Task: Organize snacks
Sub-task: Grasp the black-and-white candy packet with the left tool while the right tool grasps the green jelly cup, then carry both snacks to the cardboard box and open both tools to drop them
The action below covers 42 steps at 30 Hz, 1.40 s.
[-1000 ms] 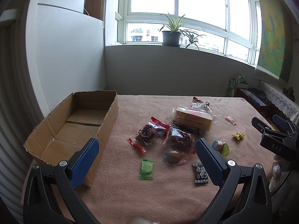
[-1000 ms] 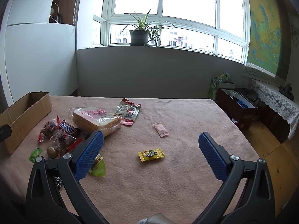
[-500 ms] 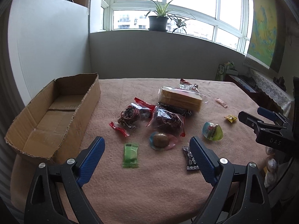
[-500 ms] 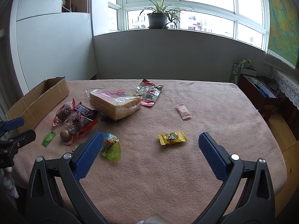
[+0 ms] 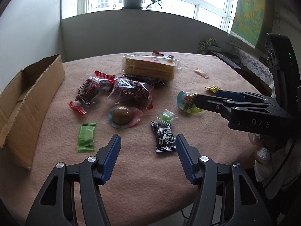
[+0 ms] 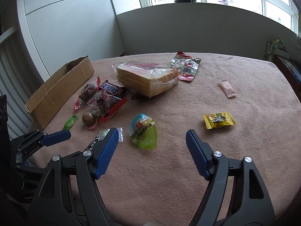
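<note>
Snacks lie scattered on a pink tablecloth [image 5: 143, 177] beside an open cardboard box [image 5: 28, 98]. My left gripper [image 5: 147, 139] hovers low over the cloth, its jaws closing. A black printed packet [image 5: 164, 138] lies between them by the right finger, untouched, with a small green candy [image 5: 166, 116] just beyond. In the right wrist view my right gripper [image 6: 152, 133] is also closing. A green egg-shaped packet [image 6: 144, 133] sits between its fingers, and the pads are clear of it. A bagged loaf of bread [image 6: 146, 77] lies farther back.
A green sachet [image 5: 86, 135], a brown egg pack [image 5: 122, 114] and red-trimmed clear bags [image 5: 129, 92] lie near the box. A yellow candy [image 6: 218, 120], a pink sachet [image 6: 226, 88] and a red-silver wrapper [image 6: 185, 65] lie to the right. The table's front edge is close below both grippers.
Both grippers have dropped toward the cloth and tipped downward, so the snacks look nearer. Both pairs of jaws have narrowed, the left more. Nothing has been picked up.
</note>
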Motion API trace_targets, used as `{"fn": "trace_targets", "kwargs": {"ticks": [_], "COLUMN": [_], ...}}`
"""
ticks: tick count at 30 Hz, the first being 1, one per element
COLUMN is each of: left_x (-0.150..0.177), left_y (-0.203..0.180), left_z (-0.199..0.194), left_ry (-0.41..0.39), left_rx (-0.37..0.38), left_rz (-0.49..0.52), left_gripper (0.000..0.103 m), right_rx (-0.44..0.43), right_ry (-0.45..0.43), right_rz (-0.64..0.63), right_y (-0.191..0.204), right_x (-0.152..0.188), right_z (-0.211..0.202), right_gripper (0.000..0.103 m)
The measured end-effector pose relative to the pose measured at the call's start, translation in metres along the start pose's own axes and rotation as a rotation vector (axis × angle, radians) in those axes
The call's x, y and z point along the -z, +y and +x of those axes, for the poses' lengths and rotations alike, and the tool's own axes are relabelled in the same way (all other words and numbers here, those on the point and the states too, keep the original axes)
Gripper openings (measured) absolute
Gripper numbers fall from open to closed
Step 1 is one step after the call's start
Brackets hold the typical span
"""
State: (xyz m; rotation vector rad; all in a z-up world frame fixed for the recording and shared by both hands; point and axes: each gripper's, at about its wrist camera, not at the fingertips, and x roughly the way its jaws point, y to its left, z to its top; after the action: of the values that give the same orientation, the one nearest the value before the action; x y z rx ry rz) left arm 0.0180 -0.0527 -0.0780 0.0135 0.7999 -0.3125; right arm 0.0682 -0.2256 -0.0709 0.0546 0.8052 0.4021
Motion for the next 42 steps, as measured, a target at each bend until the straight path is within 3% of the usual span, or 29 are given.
{"fn": "trace_targets", "kwargs": {"ticks": [7,13,15,17,23,29,42], "left_x": [-0.001,-0.002,-0.002,-0.002,-0.003,-0.003,-0.002], "left_y": [-0.006,-0.009,-0.01,-0.012,-0.012,-0.01,0.001], "left_z": [0.012,0.017,0.016,0.018,0.018,0.019,0.0], "left_ry": [0.039,0.047,0.047,0.045,0.04,0.033,-0.011], "left_rx": [0.009,0.001,-0.001,-0.001,-0.023,-0.025,-0.034], "left_rz": [0.016,0.031,0.036,0.039,0.053,0.051,0.021], "left_gripper": [0.047,0.047,0.047,0.046,0.029,0.025,0.025], "right_rx": [-0.037,-0.038,-0.04,-0.032,-0.018,-0.006,-0.001], "right_ry": [0.039,0.074,0.091,0.097,0.094,0.092,0.034], "right_rz": [-0.016,-0.048,-0.054,-0.062,-0.071,-0.073,-0.036], "right_y": [0.0,0.004,0.005,0.006,0.007,0.005,0.005], "right_x": [-0.009,-0.012,-0.012,-0.012,-0.011,-0.009,-0.012], "right_z": [0.014,0.027,0.032,0.035,0.033,0.032,0.016], "right_gripper": [0.069,0.068,0.059,0.058,0.045,0.027,0.025]}}
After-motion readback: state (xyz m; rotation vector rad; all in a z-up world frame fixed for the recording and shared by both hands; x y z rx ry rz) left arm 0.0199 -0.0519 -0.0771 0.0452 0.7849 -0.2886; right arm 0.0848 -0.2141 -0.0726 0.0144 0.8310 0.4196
